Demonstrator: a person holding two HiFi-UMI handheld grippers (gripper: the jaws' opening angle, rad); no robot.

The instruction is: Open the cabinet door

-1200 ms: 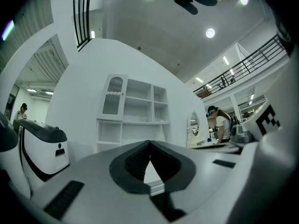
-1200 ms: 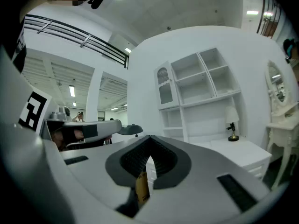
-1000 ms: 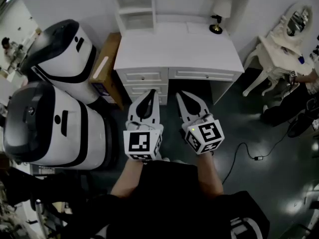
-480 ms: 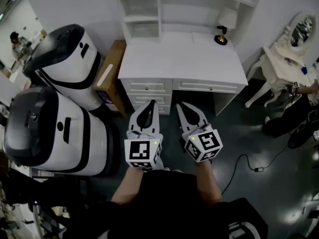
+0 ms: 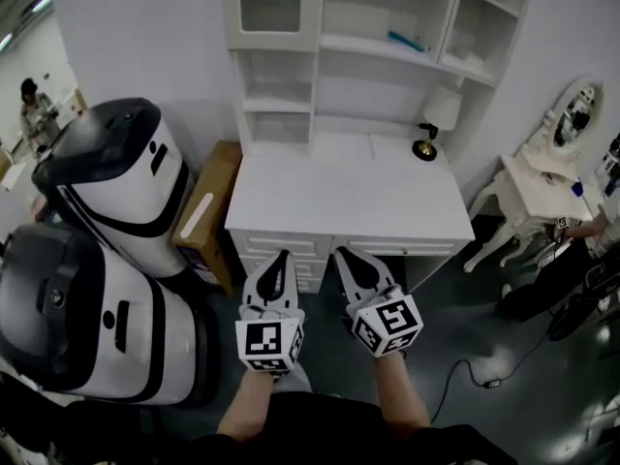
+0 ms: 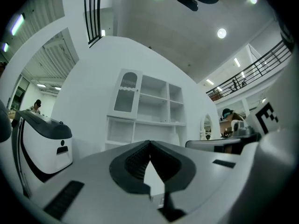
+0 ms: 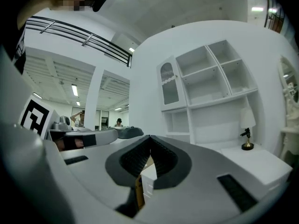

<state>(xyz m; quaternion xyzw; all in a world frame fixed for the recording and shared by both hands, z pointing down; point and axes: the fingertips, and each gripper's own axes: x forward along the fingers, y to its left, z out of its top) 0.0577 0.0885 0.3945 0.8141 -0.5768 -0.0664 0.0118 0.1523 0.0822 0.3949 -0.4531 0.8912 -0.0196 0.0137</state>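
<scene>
White door (image 5: 269, 0) up at the top left of the shelves (image 5: 383, 13), above the desk (image 5: 339, 197), well apart from both grippers. Left gripper (image 5: 280, 258) and right gripper (image 5: 343, 252) pinched tip to tip on nothing, level, down at the desk's front edge. Risky from here: could jab the pane or skid off the door edge if brought up without spreading the jaws first. Might also clip the lamp (image 5: 424, 129) on a long reach. Looks shut and flush, arched glass panel, no handle clear enough to make out.
</scene>
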